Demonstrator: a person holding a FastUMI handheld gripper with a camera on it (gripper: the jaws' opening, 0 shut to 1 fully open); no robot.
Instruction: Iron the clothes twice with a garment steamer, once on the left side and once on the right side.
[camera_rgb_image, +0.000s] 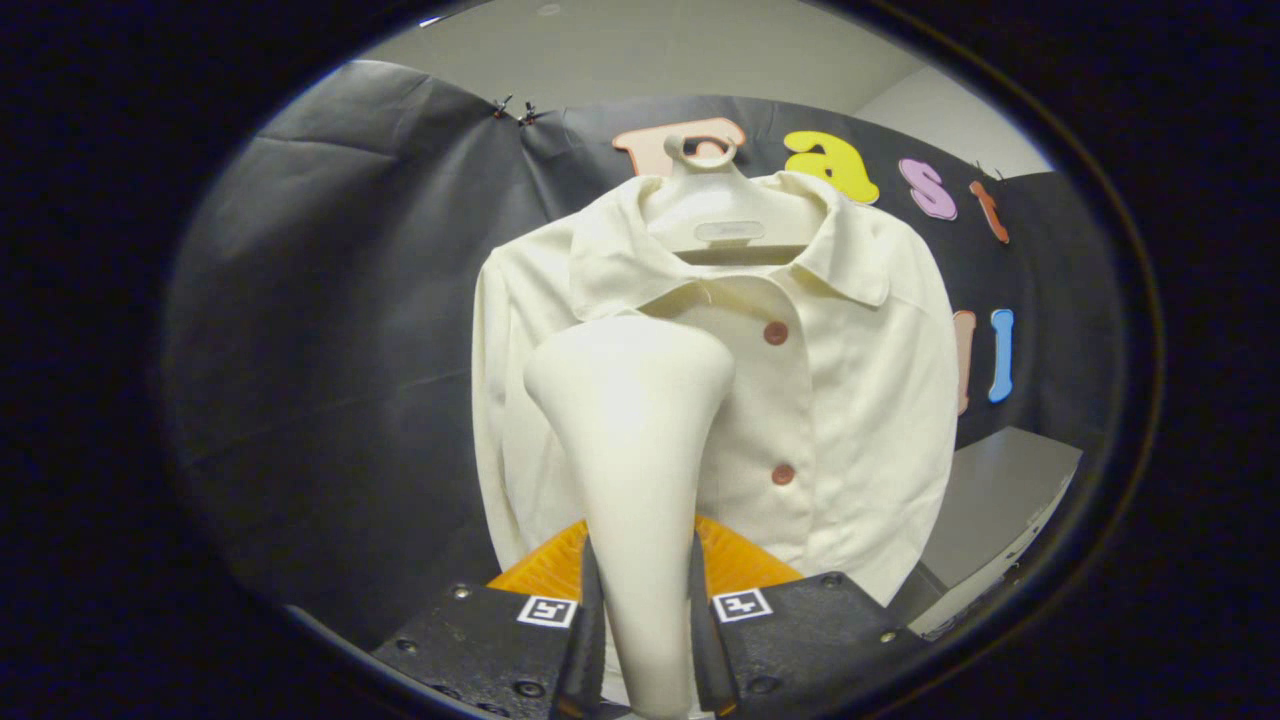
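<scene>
Two Fingers Clamped on the Steamer Handle, Head at the Shirt's Left Front

Both fingers (598, 610) of the gripper (645, 630) press against opposite sides of the garment steamer (640, 470), pinching its narrow handle between them. The handle rises from between the fingers and widens into a broad, rounded head. The head stands in front of the shirt (840, 400), overlapping the chest panel on the side left of the button line, just below the collar. Whether the head touches the fabric cannot be determined from this view.

The shirt is cream-coloured with long sleeves and hangs facing the gripper on a pale hanger (725, 215). The hanger's hook sits at the top, against the black cloth wall (330, 330). The collar lies open and flat. Two reddish buttons are visible on the placket: an upper button (775, 333) beside the steamer head, and a lower button (783, 474) beside the handle. The sleeves hang straight down along both sides of the body panel.

An orange ribbed surface (745, 565) lies just ahead of the fingers, behind the handle and below the shirt hem. A grey surface (1000, 500) is visible beyond the shirt's right sleeve.
</scene>
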